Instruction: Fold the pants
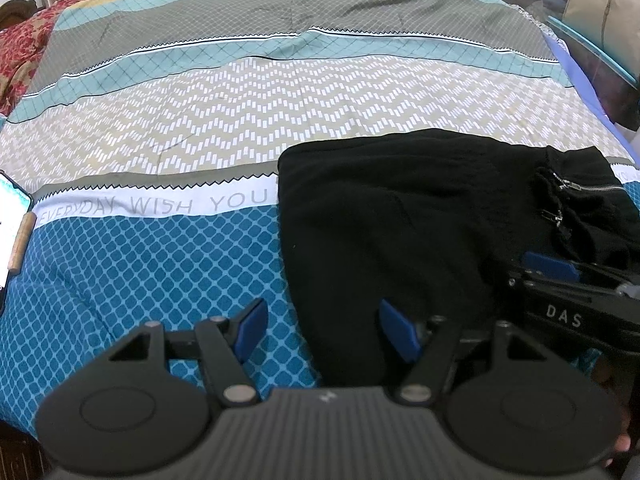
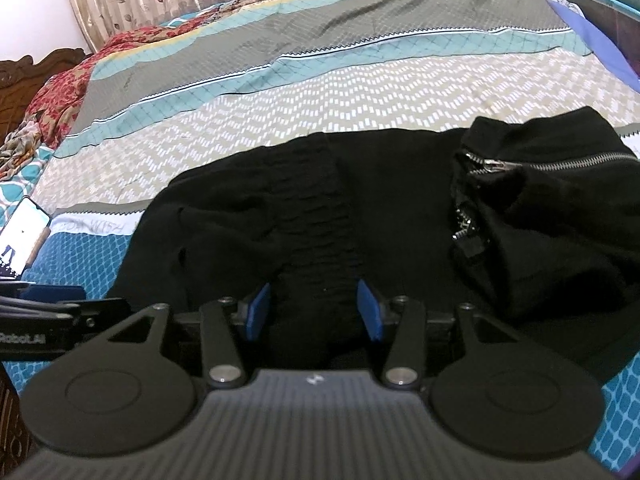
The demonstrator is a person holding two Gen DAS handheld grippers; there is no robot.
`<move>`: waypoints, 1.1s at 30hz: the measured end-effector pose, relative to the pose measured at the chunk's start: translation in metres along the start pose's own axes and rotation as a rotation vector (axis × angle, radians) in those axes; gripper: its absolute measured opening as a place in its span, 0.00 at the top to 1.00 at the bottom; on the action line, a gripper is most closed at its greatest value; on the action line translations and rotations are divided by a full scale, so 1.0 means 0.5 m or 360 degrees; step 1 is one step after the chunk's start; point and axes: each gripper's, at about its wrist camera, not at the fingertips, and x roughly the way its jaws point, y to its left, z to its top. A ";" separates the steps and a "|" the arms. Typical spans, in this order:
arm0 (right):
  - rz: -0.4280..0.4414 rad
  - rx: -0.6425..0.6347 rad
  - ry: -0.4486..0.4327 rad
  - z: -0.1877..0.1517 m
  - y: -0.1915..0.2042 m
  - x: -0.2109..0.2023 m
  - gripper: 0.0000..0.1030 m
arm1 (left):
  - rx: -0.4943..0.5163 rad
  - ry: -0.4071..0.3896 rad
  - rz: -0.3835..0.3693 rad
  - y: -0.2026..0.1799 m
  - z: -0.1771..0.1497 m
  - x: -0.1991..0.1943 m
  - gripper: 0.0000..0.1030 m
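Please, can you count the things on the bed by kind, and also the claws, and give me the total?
Black pants: 1
Phone: 1
Claws: 2, the left claw and the right claw
Total: 4

Pretty soft, even indoor light, no hard shadows. Heavy fisheye bending with dark vignetting in the corners. The black pants (image 2: 400, 208) swallow detail, and the right wrist view looks slightly blurry.
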 end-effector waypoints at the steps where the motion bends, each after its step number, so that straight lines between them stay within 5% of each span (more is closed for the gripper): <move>1: -0.0005 0.0018 0.0018 0.000 -0.005 0.004 0.40 | -0.0001 0.0000 0.0003 0.000 -0.001 0.000 0.39; 7: 0.0028 0.0094 0.0012 0.003 -0.014 -0.015 0.39 | -0.0006 0.0010 0.0016 0.003 -0.003 0.004 0.38; 17: 0.0093 -0.0045 -0.0279 0.011 0.020 -0.088 0.41 | 0.0000 0.0018 0.0021 0.005 -0.004 0.007 0.39; 22: 0.0147 -0.0093 -0.0195 0.003 0.030 -0.067 0.54 | 0.0007 0.0021 0.0023 0.007 -0.003 0.008 0.39; 33: 0.0054 -0.0091 -0.0054 -0.004 0.012 -0.020 0.54 | 0.0023 0.0029 0.0032 0.003 0.000 0.013 0.38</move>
